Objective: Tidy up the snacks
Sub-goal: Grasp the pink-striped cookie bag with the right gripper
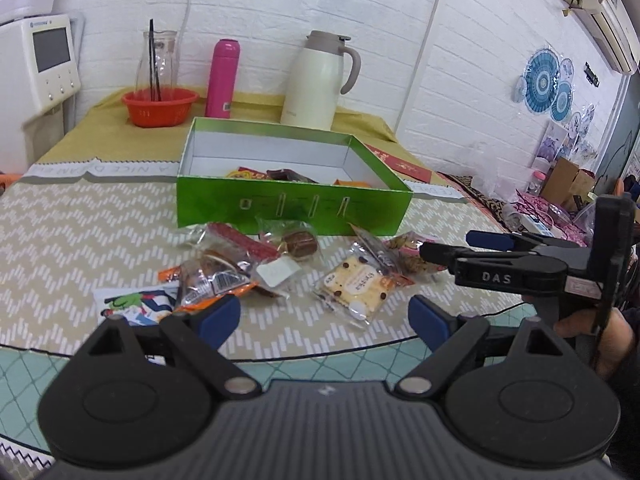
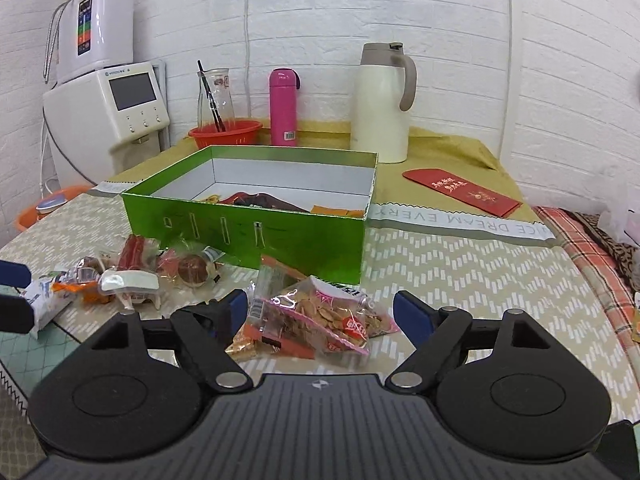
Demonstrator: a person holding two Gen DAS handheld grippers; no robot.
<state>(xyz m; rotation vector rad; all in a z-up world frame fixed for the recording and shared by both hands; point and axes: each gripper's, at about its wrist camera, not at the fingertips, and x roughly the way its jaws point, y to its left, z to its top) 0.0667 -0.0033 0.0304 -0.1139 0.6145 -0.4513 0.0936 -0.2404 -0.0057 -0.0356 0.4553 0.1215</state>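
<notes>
Snack packets [image 1: 280, 268] lie scattered on the bench [image 1: 80, 232] in front of an open green box [image 1: 288, 204], with both tongs spread wide and gripping nothing. The left tongs [image 1: 324, 320] hang low over the near edge of the bench, blue pads apart; between them in the left wrist view lies a clear packet of white chip-studded biscuit [image 1: 354, 284], not touched by either pad. Just left of that pad sit an orange-edged foil packet [image 1: 208, 284] and a white packet printed in green and blue [image 1: 136, 304]. Farther on, near the box wall, lie a red sausage stick [image 1: 244, 240] and a round brown cake in clear wrap [image 1: 298, 242].

The right tongs [image 2: 320, 316] also stand apart. Between their pads, in the right wrist view, lies a pink-trimmed bag of seeds or nuts [image 2: 332, 316], overlapping an orange packet [image 2: 288, 346]; whether a pad touches the bag cannot be told. In the left wrist view the right tongs reach in from the right, held by a hand [image 1: 596, 332].

The green box stands on the zigzag-patterned cloth, white inside, with a few dark and orange packets [image 2: 272, 202] already on its floor. Behind it, against the white brick wall, stand a cream thermal jug [image 2: 382, 104], a pink flask [image 2: 283, 108], and a glass carafe in a red basket [image 2: 226, 132]. A red envelope [image 2: 460, 192] lies to the right on the yellow cloth.
</notes>
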